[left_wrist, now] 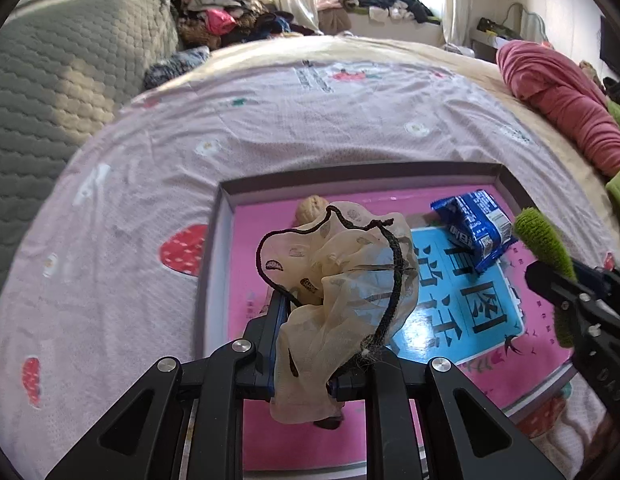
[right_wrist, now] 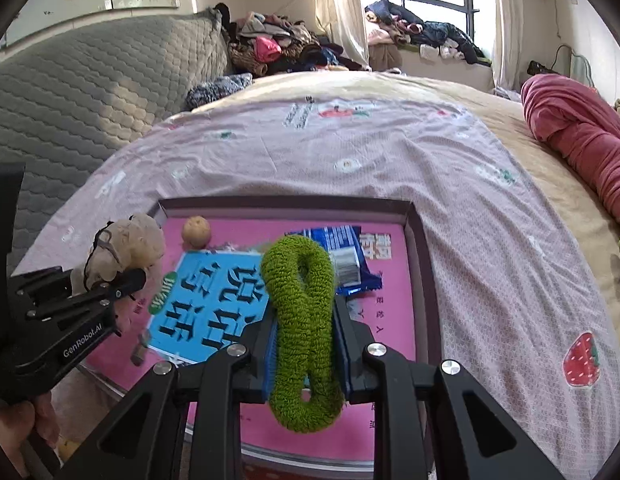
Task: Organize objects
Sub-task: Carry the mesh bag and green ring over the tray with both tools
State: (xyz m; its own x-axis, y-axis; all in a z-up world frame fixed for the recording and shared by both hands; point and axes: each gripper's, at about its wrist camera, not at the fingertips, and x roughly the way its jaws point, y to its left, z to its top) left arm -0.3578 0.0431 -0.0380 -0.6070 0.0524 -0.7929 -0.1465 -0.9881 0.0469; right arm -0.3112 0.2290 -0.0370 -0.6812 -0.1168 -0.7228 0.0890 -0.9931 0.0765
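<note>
A shallow grey-rimmed box (left_wrist: 217,248) with a pink and blue printed floor lies on the bed; it also shows in the right wrist view (right_wrist: 418,264). My left gripper (left_wrist: 334,312) is shut on a cream mesh scrunchie (left_wrist: 342,276) with black cord trim, held above the box. It shows at the left of the right wrist view (right_wrist: 121,252). My right gripper (right_wrist: 305,320) is shut on a fuzzy green scrunchie (right_wrist: 297,320), also above the box; its tip shows in the left wrist view (left_wrist: 544,240). In the box lie a walnut (right_wrist: 196,232) and a blue snack packet (left_wrist: 474,224).
The bed has a pink strawberry-print sheet (left_wrist: 269,120). A grey quilted headboard (left_wrist: 49,80) stands at the left. A rolled red blanket (left_wrist: 562,96) lies at the right. Piles of clothes (left_wrist: 237,16) sit by the window at the back.
</note>
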